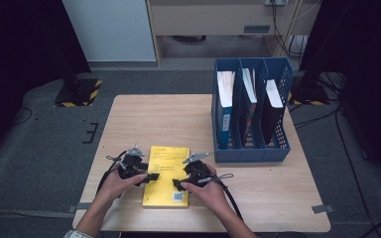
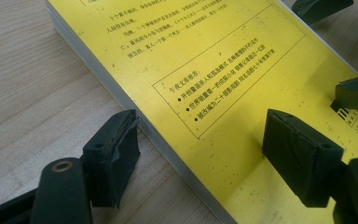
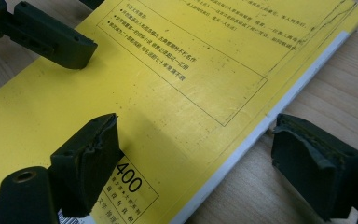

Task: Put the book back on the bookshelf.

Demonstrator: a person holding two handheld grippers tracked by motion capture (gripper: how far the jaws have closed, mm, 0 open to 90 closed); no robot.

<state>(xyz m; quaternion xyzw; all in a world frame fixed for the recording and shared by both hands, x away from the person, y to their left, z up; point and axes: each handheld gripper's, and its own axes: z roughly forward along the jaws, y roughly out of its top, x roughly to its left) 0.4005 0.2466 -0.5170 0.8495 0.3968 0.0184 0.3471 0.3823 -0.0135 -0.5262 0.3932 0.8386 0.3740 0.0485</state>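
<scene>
Yellow book lying flat near the table's front edge; left gripper and right gripper straddle its opposite long edges, jaws apart, one pad of each over the cover, neither clamping

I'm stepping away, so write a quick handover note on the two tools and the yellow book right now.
Left tool: open, straddling the yellow book's left edge, one pad on the table, one over the cover.
Right tool: open, straddling the right edge the same way.
Book: flat, back cover up, near the front of the table.
Blue file rack: back right, a book in each slot.
Done: both tools positioned.
Left: grip and lift, likely toward the rack.
</scene>
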